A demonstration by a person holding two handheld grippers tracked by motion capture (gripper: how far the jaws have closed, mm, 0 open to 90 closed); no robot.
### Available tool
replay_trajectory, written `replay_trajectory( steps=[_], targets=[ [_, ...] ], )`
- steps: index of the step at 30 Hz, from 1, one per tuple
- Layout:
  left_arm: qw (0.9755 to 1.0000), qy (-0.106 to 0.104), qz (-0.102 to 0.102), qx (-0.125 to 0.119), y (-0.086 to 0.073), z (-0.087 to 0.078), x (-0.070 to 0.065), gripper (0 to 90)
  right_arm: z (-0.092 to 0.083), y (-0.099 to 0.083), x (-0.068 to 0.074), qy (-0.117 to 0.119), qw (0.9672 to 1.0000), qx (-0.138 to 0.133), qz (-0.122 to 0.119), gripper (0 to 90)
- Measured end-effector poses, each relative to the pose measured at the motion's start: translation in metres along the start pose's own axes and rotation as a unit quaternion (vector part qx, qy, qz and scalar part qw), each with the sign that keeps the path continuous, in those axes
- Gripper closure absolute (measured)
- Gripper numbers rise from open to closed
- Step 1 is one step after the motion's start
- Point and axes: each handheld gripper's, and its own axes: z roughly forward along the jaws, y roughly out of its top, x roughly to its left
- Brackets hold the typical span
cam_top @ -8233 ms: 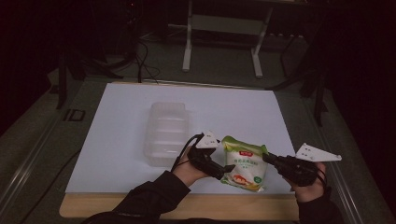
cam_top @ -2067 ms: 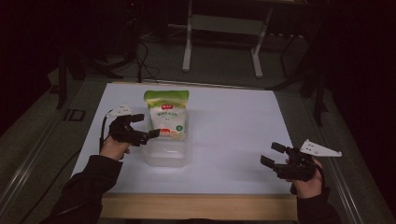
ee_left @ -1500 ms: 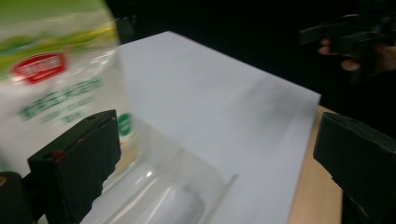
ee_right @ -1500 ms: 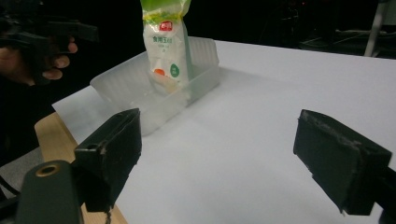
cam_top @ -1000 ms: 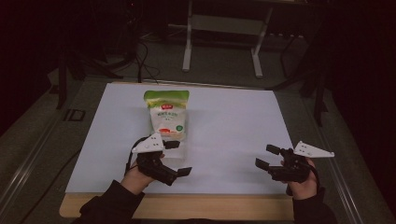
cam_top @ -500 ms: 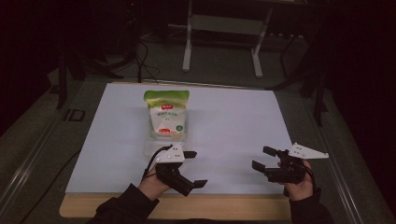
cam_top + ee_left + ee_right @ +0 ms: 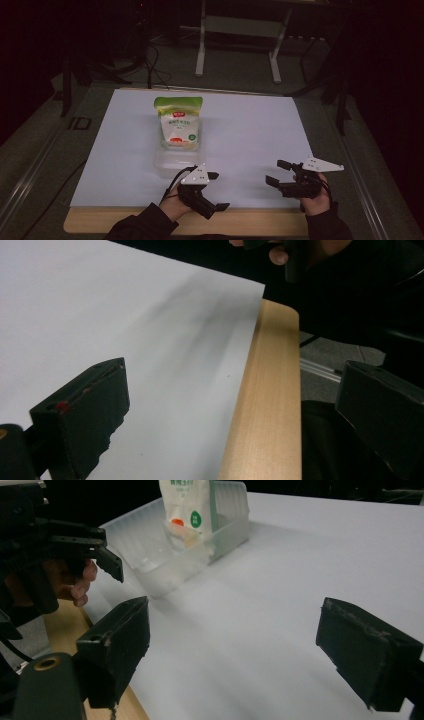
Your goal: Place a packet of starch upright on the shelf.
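High view shows the pouch (image 7: 178, 122) already standing in the clear bin (image 7: 176, 162) at twelve o'clock, left gripper (image 7: 216, 190) and right gripper (image 7: 274, 172) both agape, empty, seemingly finished.

Colours on the table

The bag (image 7: 178, 123) is white with a green top, a small green dot and a bit of red and orange. The box (image 7: 170, 162) is clear and milky. The table (image 7: 250, 130) is white with a light brown wood edge. Both grippers, left (image 7: 216, 190) and right (image 7: 274, 172), are black with grey plates on top.
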Motion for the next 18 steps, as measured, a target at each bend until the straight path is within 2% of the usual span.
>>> replay_trajectory(
  steps=[3,5,12,18],
  targets=[
    [0.9998,0.018,-0.004,-0.012,-0.006,0.002,0.000,1.2,0.002,-0.003,-0.001,0.002,1.0000,0.006,0.000,13.9],
    [0.9995,0.024,-0.015,-0.013,-0.009,0.002,0.001,1.2,0.003,-0.005,-0.001,0.004,0.9999,0.010,0.001,13.9],
    [0.9993,0.034,-0.005,-0.016,-0.015,0.003,0.000,1.2,0.002,-0.010,-0.001,0.000,0.9998,0.017,0.004,13.9],
    [0.9988,0.046,0.006,-0.014,-0.018,0.002,0.001,1.2,0.001,-0.010,-0.002,-0.010,0.9998,0.018,-0.004,13.8]
  ],
)
